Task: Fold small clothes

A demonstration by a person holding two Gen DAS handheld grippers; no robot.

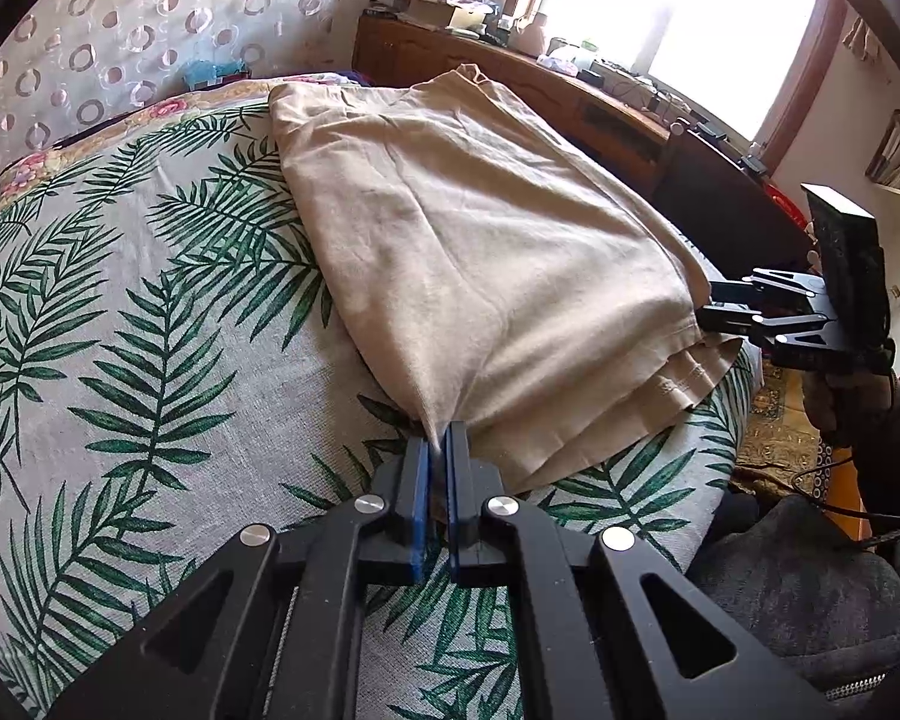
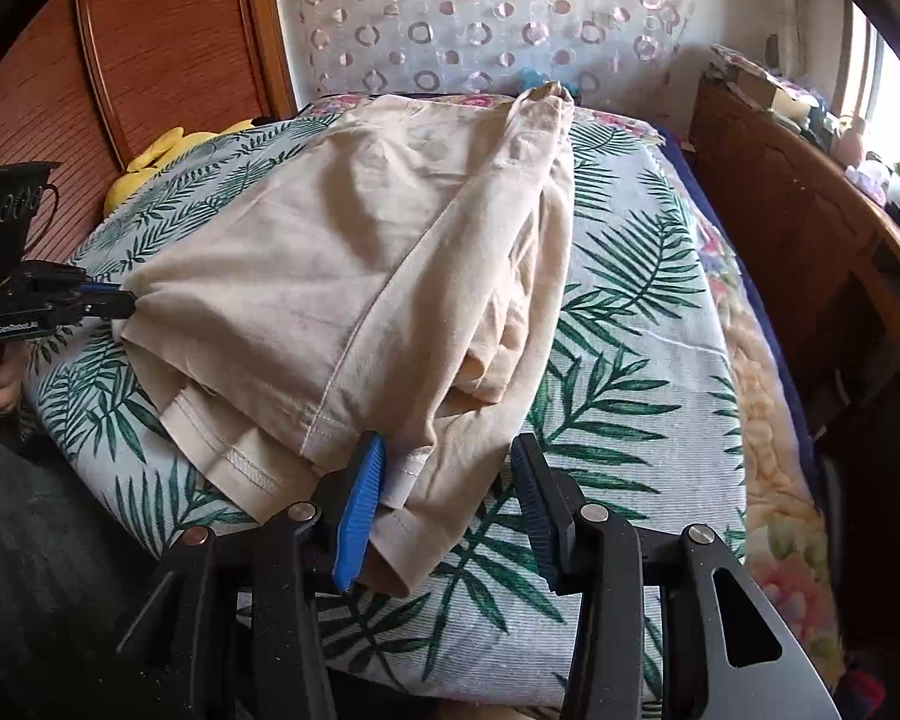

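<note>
left gripper (image 1: 440,441) pinching one beige garment (image 1: 480,252), right gripper (image 2: 444,468) agape

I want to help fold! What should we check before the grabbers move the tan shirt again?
1. Left gripper pinching the tan shirt: ok, shut on a corner.
2. Right gripper holding cloth: not ok, jaws open around the hem.
3. Shirt fully on the leaf bedspread: ok.
4. Layers lined up: not ok, hems staggered.
5. Sleeve tucked in: cannot tell.
</note>
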